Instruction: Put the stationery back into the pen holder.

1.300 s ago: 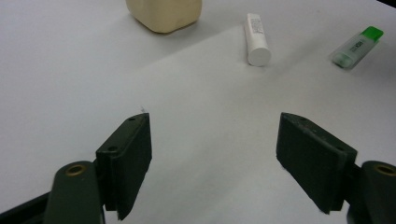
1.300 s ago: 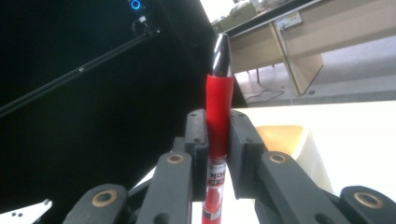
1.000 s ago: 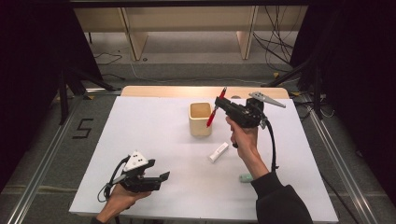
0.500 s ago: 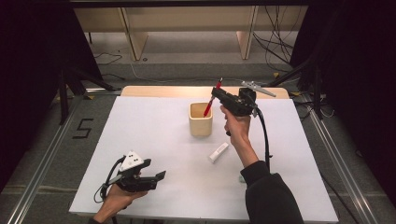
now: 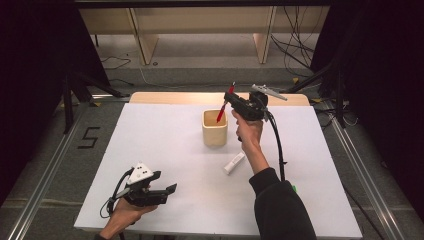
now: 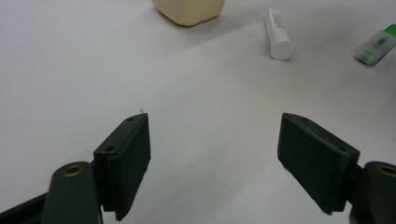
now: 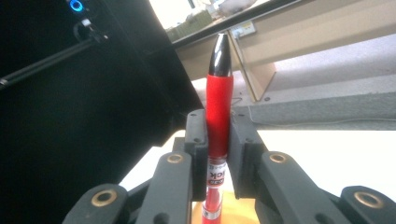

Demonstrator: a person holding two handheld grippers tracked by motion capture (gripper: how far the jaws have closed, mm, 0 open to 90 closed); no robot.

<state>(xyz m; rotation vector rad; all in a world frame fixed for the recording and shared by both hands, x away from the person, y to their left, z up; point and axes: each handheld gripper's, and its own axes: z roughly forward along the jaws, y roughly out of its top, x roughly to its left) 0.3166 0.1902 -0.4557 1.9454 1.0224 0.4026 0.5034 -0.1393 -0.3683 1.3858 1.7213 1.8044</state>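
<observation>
so the right gripper (image 5: 231, 101) is clamped on the red plastic pen (image 5: 223, 106), tilted over the square beige wooden cup (image 5: 214, 129), lower end right at the opening, while the left gripper (image 5: 162, 191) sits wide open way off.

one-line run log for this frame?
right gripper: shut on red pen | pen over cup | left gripper: open, idle

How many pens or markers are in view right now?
3: a red pen clamped in the right gripper above the cup; a white marker and a green-capped one lying on the table. Cup contents are hidden.
</observation>
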